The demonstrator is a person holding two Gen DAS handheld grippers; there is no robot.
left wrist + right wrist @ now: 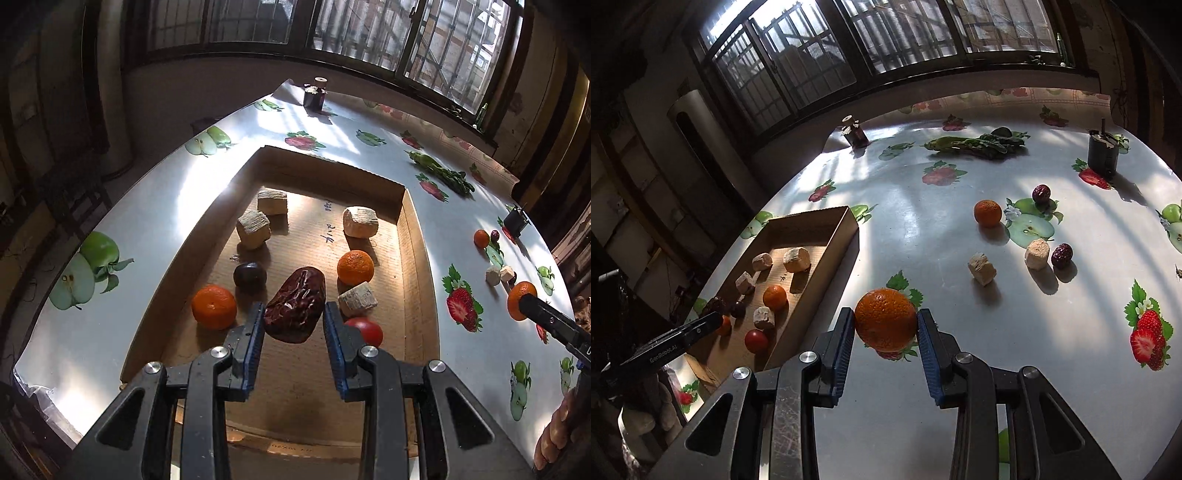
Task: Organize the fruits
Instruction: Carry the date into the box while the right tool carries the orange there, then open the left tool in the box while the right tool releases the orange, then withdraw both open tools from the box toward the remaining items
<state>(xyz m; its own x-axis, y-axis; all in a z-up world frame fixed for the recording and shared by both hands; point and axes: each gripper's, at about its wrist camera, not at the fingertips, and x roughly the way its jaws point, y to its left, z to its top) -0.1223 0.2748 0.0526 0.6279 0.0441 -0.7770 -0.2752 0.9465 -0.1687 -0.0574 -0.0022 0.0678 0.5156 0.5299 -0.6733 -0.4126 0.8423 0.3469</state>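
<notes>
My left gripper is shut on a wrinkled red date, held above the cardboard box. The box holds two oranges, a dark plum, a red tomato and several beige blocks. My right gripper is shut on an orange, held just above the table to the right of the box. On the table lie another orange, two dates and two beige blocks.
The table has a glossy fruit-print cloth. Leafy greens lie at the back. A dark cup stands at the far right, a small bottle at the far edge. Windows run behind.
</notes>
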